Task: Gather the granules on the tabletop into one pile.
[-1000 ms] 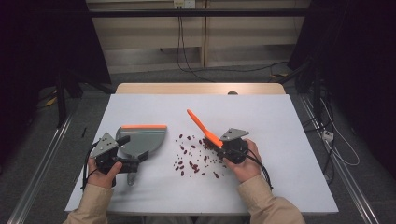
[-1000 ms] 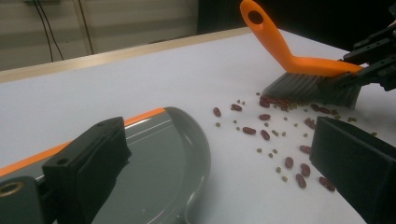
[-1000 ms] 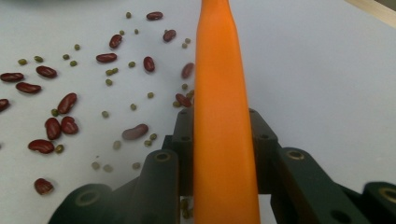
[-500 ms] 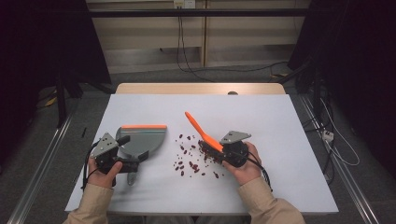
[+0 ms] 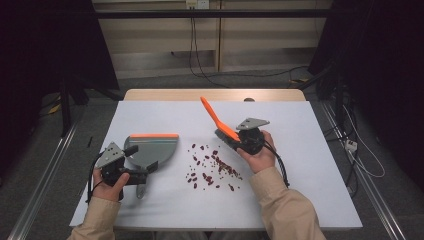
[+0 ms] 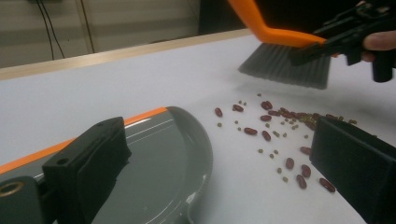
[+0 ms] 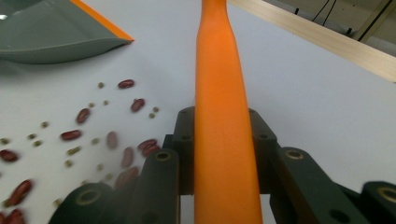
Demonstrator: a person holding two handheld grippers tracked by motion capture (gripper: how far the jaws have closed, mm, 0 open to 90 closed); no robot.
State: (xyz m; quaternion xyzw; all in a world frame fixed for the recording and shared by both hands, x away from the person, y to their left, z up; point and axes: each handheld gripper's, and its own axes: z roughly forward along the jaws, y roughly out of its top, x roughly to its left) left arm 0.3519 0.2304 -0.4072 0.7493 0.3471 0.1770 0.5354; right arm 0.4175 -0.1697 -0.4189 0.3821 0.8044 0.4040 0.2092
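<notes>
On the white table [image 5: 310,165], the right gripper [image 5: 239,141] is clamping the orange brush [image 5: 216,119] just right of the scattered beans [image 5: 212,167], ready to sweep them left toward the dustpan [image 5: 150,148], which the left gripper [image 5: 134,161] is gripping at its near handle.
</notes>
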